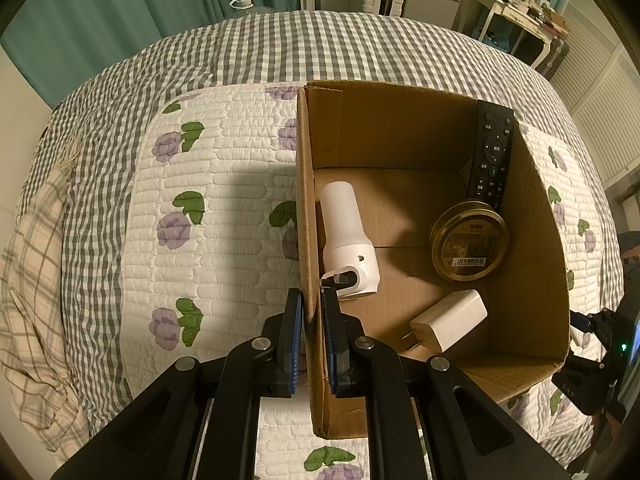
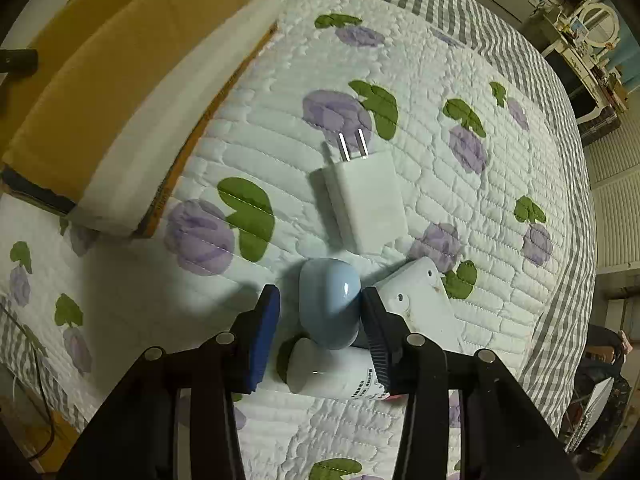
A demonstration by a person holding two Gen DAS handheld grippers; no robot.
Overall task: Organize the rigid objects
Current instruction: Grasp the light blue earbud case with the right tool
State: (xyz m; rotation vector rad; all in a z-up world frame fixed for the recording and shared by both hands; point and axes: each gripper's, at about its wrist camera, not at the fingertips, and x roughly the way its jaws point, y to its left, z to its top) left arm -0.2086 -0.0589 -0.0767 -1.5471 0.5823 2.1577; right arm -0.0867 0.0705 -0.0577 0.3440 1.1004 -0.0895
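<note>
My left gripper (image 1: 312, 300) is shut on the left wall of an open cardboard box (image 1: 306, 200) on the bed. Inside lie a white cylindrical device (image 1: 348, 236), a black remote (image 1: 490, 156) leaning on the right wall, a round gold tin (image 1: 470, 246) and a white charger (image 1: 450, 326). In the right wrist view my right gripper (image 2: 320, 304) is open around a pale blue egg-shaped case (image 2: 330, 302); the right finger touches it and a gap shows on the left. A white plug charger (image 2: 366, 196), a white flat device (image 2: 420, 304) and a white bottle (image 2: 332, 372) lie beside it.
The box's outer wall (image 2: 120, 80) stands at the upper left of the right wrist view. A floral quilt (image 1: 208, 220) covers the gingham bedspread (image 1: 280, 48). A desk and white appliances stand beyond the bed.
</note>
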